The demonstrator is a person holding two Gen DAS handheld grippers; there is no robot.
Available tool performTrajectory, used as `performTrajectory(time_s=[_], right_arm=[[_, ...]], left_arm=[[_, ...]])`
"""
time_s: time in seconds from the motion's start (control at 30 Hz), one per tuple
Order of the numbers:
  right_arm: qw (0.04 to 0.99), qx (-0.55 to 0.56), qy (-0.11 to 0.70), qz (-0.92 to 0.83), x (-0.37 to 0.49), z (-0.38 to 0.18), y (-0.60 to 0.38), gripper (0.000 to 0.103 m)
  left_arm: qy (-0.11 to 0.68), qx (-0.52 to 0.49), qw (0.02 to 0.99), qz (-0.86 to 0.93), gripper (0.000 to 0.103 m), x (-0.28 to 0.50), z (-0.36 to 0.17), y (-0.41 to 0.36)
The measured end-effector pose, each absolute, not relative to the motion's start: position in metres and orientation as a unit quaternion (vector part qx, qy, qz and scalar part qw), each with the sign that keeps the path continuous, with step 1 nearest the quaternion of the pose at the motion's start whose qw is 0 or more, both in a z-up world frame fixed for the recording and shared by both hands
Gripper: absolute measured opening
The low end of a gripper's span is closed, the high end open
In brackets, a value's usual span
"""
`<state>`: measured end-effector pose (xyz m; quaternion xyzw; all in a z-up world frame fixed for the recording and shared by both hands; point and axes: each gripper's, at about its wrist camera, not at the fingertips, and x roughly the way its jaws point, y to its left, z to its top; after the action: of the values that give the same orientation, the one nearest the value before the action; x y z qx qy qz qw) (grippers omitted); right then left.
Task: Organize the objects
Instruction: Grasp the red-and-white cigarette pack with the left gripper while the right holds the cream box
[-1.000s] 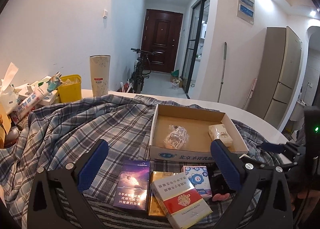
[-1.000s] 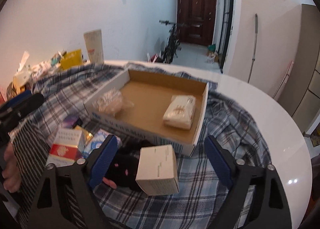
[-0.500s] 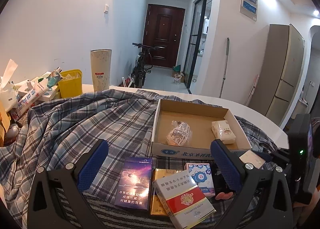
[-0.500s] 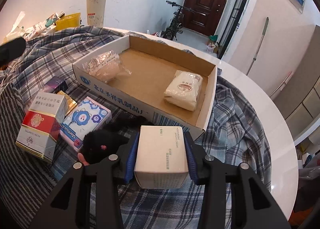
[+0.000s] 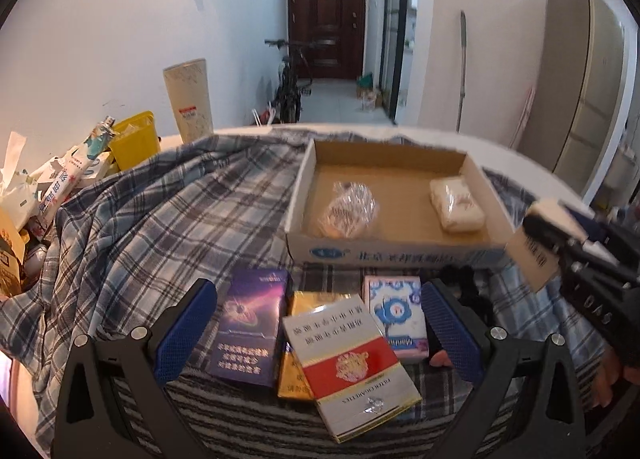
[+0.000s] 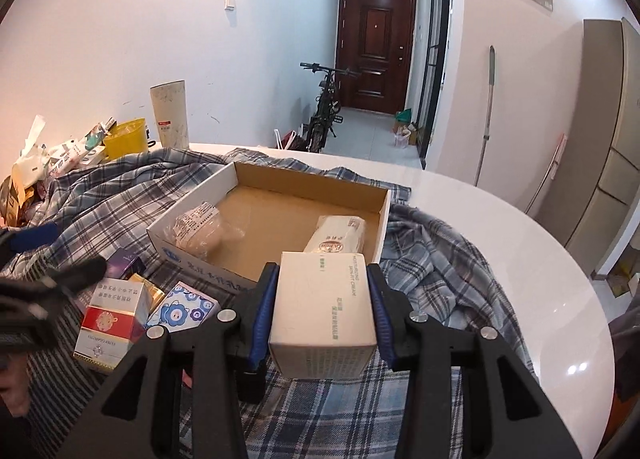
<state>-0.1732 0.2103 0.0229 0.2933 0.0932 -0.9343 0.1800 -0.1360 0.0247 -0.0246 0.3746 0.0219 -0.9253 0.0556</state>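
Note:
My right gripper is shut on a white cream box and holds it lifted just in front of the near wall of the cardboard tray. Inside the tray lie a clear bagged item and a white packet. In the left wrist view my left gripper stands open over a pile of small boxes: a purple box, a gold one, a red-and-white carton and a blue-flowered pack. The held cream box shows at the right, beside the tray.
A plaid shirt covers the round white table. Clutter, a yellow tub and a tall cup stand at the back left. A black object lies by the pile. A person's hand is at lower right.
My right gripper shut on the white cream box and raised it off the cloth toward the tray. My left gripper dipped closer over the pile of small boxes, still open.

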Motion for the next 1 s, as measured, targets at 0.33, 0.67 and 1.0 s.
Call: performTrajectory(time_s=[0.33,0.67,1.0], right_arm=[[0.181,0.283,0.095,-0.937,-0.166,0.026,0.215,0.042],[0.167,0.293,0.115,-0.934,-0.169,0.020,0.213,0.042],[0.174,0.288,0.093,-0.937,-0.170,0.024,0.220,0.042]], left_arm=[[0.036,0.419,0.049,-0.906,0.095,-0.132,-0.050,0.036],[0.041,0.456,0.037,-0.888,0.076,-0.137,-0.068,0.029],[0.013,0.418,0.020,-0.908,0.063,-0.120,-0.048,0.022]])
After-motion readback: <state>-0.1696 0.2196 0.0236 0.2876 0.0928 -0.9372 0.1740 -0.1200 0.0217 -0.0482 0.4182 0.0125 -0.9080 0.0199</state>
